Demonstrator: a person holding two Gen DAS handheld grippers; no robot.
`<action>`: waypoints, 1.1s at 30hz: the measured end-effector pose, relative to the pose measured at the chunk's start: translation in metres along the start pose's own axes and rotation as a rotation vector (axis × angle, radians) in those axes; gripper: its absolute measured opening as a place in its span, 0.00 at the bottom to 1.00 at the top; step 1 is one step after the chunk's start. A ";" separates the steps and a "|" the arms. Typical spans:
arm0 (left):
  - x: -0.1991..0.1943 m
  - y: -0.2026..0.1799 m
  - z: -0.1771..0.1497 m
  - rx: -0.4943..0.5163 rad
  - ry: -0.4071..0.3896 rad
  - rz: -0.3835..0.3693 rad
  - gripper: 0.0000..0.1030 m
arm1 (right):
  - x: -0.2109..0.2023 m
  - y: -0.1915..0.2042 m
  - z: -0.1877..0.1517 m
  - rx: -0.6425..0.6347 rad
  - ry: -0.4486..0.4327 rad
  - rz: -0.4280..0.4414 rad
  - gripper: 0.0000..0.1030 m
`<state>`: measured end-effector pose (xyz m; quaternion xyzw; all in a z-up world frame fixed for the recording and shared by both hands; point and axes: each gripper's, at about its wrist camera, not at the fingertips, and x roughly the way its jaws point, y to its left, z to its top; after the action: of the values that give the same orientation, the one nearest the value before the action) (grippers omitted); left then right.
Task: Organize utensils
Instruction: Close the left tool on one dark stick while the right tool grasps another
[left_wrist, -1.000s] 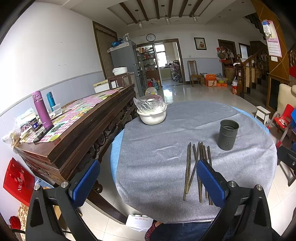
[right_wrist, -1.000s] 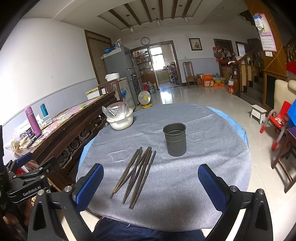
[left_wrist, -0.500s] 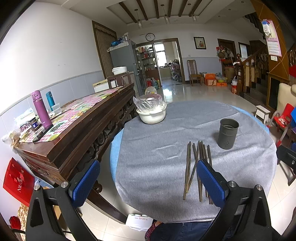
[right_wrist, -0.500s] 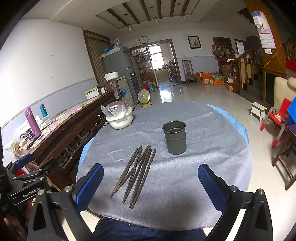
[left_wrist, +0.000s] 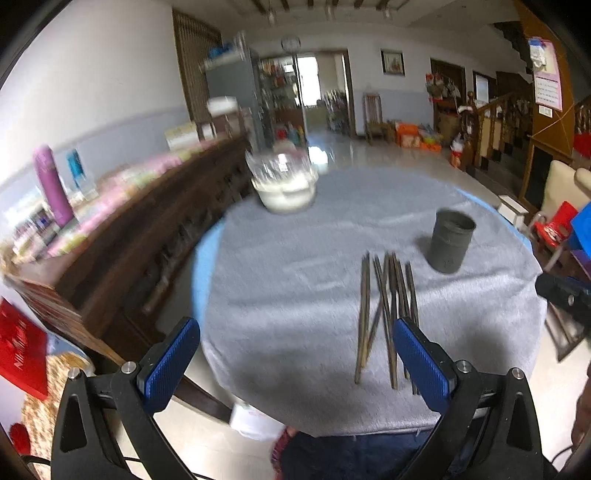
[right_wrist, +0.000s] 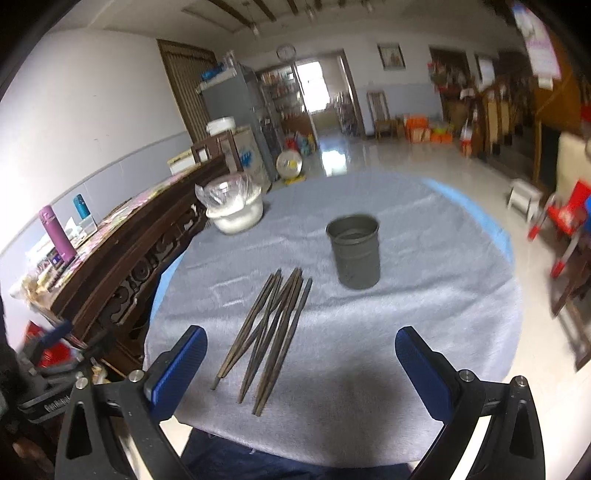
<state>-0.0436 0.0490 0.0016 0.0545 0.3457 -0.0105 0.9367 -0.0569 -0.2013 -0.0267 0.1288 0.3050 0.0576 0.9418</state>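
I hold my left gripper (left_wrist: 295, 360) and right gripper (right_wrist: 301, 367) spread wide, gripping nothing, above the near edge of the grey-clothed surface (right_wrist: 424, 314). The chopsticks (right_wrist: 271, 328) lie bunched flat on it, near the upright dark metal cup (right_wrist: 354, 254) but apart from it.

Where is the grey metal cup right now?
In the right wrist view the grey metal cup stands upright on the grey tablecloth, just right of and beyond the chopsticks, with the covered white bowl farther back left.
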 end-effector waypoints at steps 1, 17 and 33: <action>0.009 0.002 0.000 -0.007 0.023 -0.013 1.00 | 0.014 -0.006 0.004 0.030 0.032 0.035 0.97; 0.204 -0.009 0.052 -0.039 0.440 -0.374 0.47 | 0.204 0.004 0.024 0.116 0.372 -0.023 0.30; 0.298 -0.049 0.064 -0.018 0.596 -0.533 0.29 | 0.274 -0.004 0.027 0.103 0.509 -0.185 0.28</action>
<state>0.2214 -0.0011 -0.1479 -0.0447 0.6045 -0.2338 0.7602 0.1797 -0.1594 -0.1602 0.1294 0.5447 -0.0137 0.8285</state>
